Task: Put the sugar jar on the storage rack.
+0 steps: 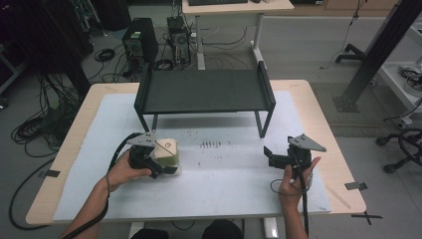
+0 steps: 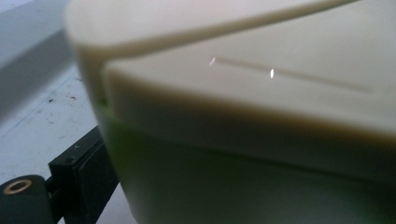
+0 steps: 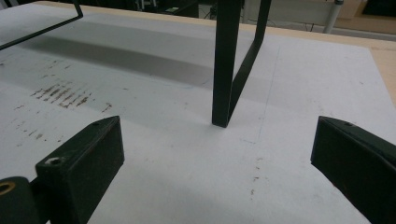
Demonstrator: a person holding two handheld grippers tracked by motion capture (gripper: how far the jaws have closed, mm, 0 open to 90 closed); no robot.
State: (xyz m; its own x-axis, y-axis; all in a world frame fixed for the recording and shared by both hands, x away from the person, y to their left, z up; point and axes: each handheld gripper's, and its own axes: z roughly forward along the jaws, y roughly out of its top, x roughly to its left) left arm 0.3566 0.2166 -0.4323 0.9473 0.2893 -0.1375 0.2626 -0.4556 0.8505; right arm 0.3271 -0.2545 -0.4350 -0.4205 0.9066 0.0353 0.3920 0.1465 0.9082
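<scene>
A box with a cream lid and a green body sits on the white mat at the left. In the left gripper view the box is very close, and one black finger lies against its green side. My left gripper is closed around the box from its near left side; the far jaw is hidden. My right gripper is held just above the mat at the right. In the right gripper view that gripper is open with its jaws wide apart and only bare mat between them.
A black metal shelf stand stands at the back middle of the table, and its front right leg is just ahead of the right gripper. A white mat covers the wooden table. Dark scuff marks lie between the grippers.
</scene>
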